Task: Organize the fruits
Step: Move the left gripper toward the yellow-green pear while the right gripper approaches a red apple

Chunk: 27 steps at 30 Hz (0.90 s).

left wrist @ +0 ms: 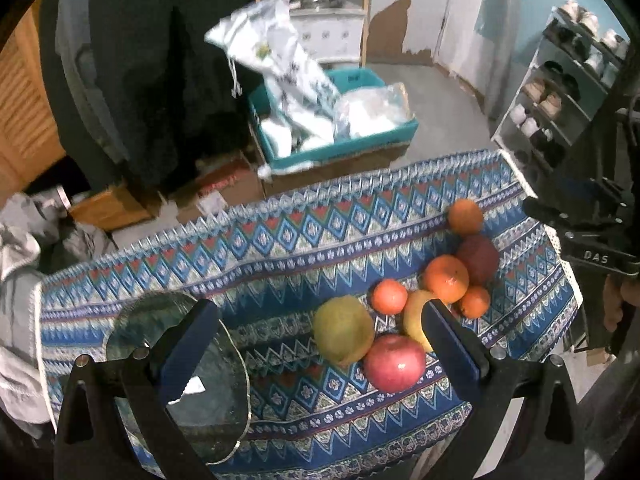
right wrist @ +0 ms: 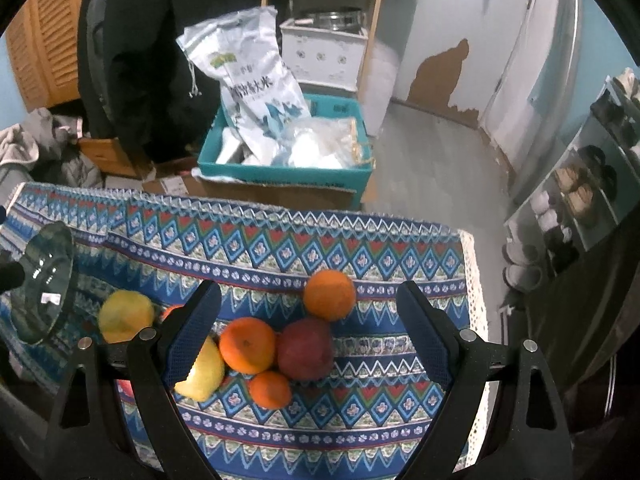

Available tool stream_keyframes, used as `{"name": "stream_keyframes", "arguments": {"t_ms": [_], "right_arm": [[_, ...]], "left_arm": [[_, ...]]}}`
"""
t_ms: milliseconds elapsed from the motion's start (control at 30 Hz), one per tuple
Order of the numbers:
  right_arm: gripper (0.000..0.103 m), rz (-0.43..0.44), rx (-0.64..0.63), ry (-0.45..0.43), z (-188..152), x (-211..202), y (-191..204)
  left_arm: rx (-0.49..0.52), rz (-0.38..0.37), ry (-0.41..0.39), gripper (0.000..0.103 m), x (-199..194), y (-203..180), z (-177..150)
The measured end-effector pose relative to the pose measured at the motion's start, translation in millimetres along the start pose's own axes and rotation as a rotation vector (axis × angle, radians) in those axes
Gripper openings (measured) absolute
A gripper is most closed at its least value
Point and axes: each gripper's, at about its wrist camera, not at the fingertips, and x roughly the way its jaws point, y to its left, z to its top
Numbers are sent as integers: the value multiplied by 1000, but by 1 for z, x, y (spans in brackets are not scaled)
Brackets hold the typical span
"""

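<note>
Several fruits lie loose on the patterned cloth (left wrist: 280, 248): a red apple (left wrist: 394, 362), a yellow-green pear (left wrist: 344, 330), a dark red apple (left wrist: 478, 258) and several oranges (left wrist: 446, 278). A clear glass plate (left wrist: 208, 380) lies at the left, partly behind my left fingers. My left gripper (left wrist: 320, 348) is open and empty above the pear and red apple. My right gripper (right wrist: 310, 328) is open and empty above an orange (right wrist: 248, 344) and the dark red apple (right wrist: 306, 348). A yellow fruit (right wrist: 202, 372) sits by its left finger. The plate (right wrist: 44, 280) shows at the far left.
The cloth-covered table ends at a far edge (right wrist: 280, 210) and a lace right edge (right wrist: 476, 300). Beyond it on the floor stand a teal box (right wrist: 288, 176) with bags, cardboard boxes, and a shoe rack (right wrist: 580, 200) at the right.
</note>
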Motion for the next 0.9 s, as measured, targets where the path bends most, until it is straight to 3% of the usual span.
{"name": "stream_keyframes", "arguments": {"t_ms": [600,900], "right_arm": [[88,-4,16,182,-23,67,-15],[88,34,70,276,-39,99,-28]], "left_arm": [[-53,-25,206,102,96,4,-13],[-33,-9,251,102,118,-5,-18]]}}
